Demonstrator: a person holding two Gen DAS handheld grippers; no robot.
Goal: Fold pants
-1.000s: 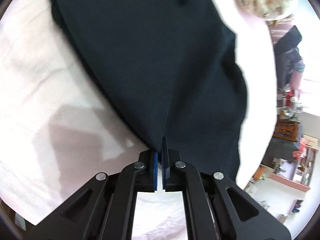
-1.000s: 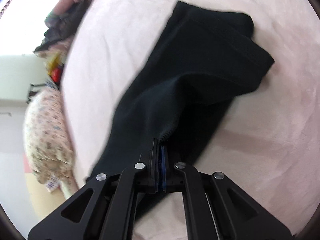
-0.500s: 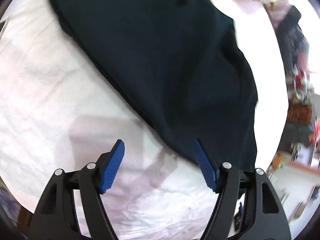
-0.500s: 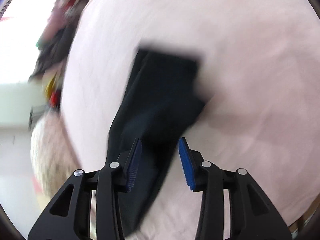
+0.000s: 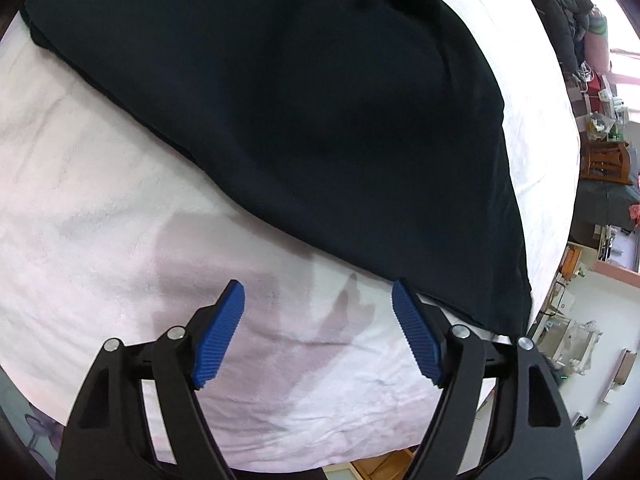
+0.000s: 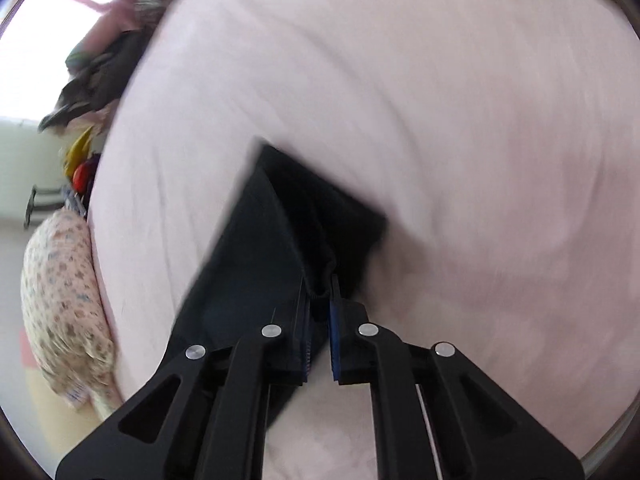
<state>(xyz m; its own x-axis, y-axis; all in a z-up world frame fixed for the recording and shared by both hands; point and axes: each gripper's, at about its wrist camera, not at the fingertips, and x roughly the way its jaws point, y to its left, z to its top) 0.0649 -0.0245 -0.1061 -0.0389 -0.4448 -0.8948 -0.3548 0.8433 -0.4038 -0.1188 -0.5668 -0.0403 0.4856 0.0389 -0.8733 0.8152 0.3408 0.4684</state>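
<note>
Two views, itemised. Left wrist view: dark navy fabric pants are lying in a broad doubled layer across the upper half of the frame on a pale pink fleece bed cover. The left gripper is opening at lower centre, nothing between its blue pads, just off the garment's near edge. Right wrist view, blurred: the right gripper at lower centre is pinching a bunched edge of the pants. Judgement: one fold appears laid; further folds and smoothing are remaining.
</note>
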